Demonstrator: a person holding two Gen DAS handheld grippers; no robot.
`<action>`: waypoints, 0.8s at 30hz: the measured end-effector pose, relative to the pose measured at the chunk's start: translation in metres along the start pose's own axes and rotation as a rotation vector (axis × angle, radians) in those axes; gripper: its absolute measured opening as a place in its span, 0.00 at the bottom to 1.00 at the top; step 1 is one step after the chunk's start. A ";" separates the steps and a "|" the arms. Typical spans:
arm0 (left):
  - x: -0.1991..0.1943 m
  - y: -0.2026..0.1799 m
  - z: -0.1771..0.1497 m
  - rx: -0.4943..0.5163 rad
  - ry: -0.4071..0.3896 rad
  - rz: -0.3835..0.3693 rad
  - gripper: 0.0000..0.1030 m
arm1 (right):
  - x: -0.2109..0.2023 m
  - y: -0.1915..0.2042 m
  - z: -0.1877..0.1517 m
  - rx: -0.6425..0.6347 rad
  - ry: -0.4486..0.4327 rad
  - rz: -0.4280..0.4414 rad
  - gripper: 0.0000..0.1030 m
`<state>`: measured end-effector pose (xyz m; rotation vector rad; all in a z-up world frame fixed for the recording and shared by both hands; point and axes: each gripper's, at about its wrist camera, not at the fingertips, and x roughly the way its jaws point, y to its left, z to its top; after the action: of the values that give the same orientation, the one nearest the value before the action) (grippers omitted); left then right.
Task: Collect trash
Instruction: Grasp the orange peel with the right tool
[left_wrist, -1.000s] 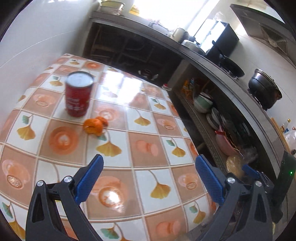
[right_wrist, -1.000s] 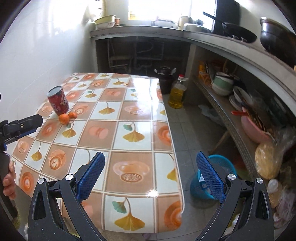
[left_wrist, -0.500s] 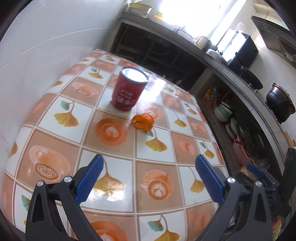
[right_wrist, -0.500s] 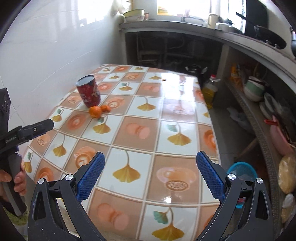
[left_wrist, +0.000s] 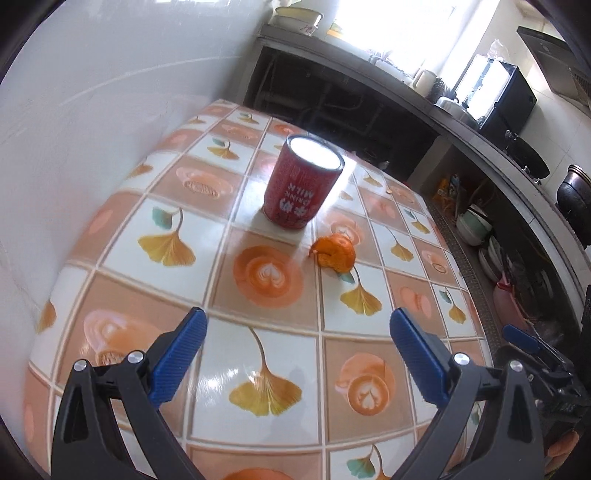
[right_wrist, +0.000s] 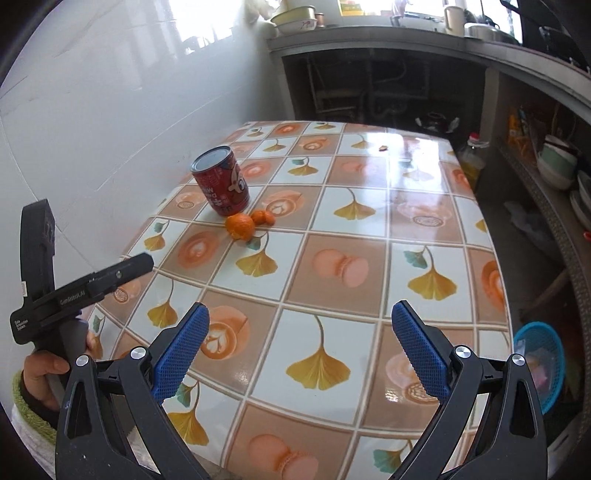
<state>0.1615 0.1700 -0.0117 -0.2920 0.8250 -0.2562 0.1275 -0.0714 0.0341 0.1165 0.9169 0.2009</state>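
A red milk-drink can (left_wrist: 303, 184) stands upright on the tiled table (left_wrist: 280, 373), near the white wall. Orange peel pieces (left_wrist: 334, 252) lie just right of and in front of it. In the right wrist view the can (right_wrist: 221, 185) and the peel (right_wrist: 241, 226) are at the table's far left. My left gripper (left_wrist: 295, 350) is open and empty above the table, well short of the can. My right gripper (right_wrist: 300, 343) is open and empty over the table's near part. The left gripper's body (right_wrist: 70, 295) shows at the left of the right wrist view.
A blue basket (right_wrist: 540, 354) with trash stands on the floor right of the table. A yellow oil bottle (right_wrist: 471, 157) stands past the table's far corner. Shelves with bowls (right_wrist: 559, 166) run along the right. The wall (left_wrist: 92, 110) borders the table's left side.
Both grippers have swung left and moved closer to the can and the peel, which now look larger and nearer the centre. Both stay open.
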 end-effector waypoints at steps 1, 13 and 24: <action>0.001 -0.001 0.004 0.010 -0.010 0.006 0.94 | 0.003 0.001 0.001 -0.002 0.004 0.009 0.92; 0.027 0.002 0.030 0.032 0.005 0.028 0.94 | 0.074 0.026 0.061 -0.197 0.040 0.213 0.85; 0.038 0.024 0.030 -0.028 0.032 0.048 0.94 | 0.160 0.042 0.100 -0.299 0.189 0.320 0.85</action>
<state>0.2118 0.1841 -0.0264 -0.2941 0.8670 -0.2050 0.2966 0.0035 -0.0215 -0.0353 1.0426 0.6515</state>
